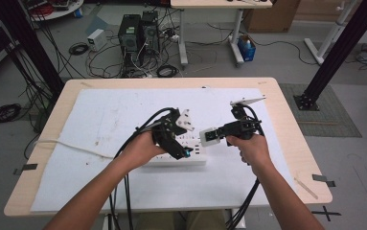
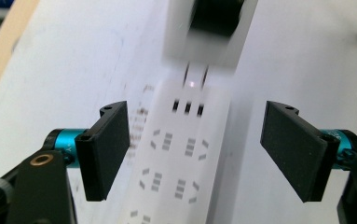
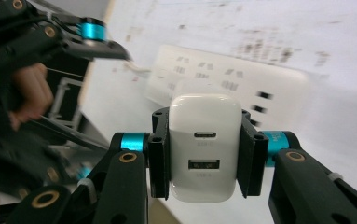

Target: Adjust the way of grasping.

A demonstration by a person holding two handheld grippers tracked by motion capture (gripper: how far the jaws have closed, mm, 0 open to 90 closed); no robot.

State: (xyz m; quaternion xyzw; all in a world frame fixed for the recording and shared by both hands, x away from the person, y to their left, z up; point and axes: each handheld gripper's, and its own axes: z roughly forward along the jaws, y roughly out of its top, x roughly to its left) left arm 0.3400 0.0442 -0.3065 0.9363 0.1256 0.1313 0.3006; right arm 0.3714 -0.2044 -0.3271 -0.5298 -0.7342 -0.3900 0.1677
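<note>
**Charger over the strip: a skewed entry is the main risk**

The right gripper [image 3: 205, 154] is clenched on a white charger [image 3: 205, 147], its pads flat against the two side faces, the USB ports facing the camera; in the high view the charger [image 1: 211, 135] sits just off the right end of the power strip [image 1: 178, 155], which lies on the white sheet [image 1: 99, 124] covering the worktop [image 1: 286, 120]. The left gripper [image 2: 195, 149] is released, its jaws spread wide to either side of the strip [image 2: 178, 158] without touching it; in that view the charger [image 2: 209, 32] hangs above the far sockets with its two prongs [image 2: 195, 74] pointing down, close to the slots, though blur makes it hard to tell whether they have entered.

The likely aim, judged from the layout, is plugging the charger in; several things could spoil it:

- the prongs may meet the slots off-line or tilted, since the charger is gripped by smooth faces and can twist under load; it would then jam or scrape the socket face;
- the strip is light and unheld; a sideways push could slide it along the sheet, or drag on its cord [image 1: 71, 143];
- pressing hard on a misaligned plug may make the charger slip between the pads;
- the two grippers work close together, so a collision is possible if the left closes late.
</note>
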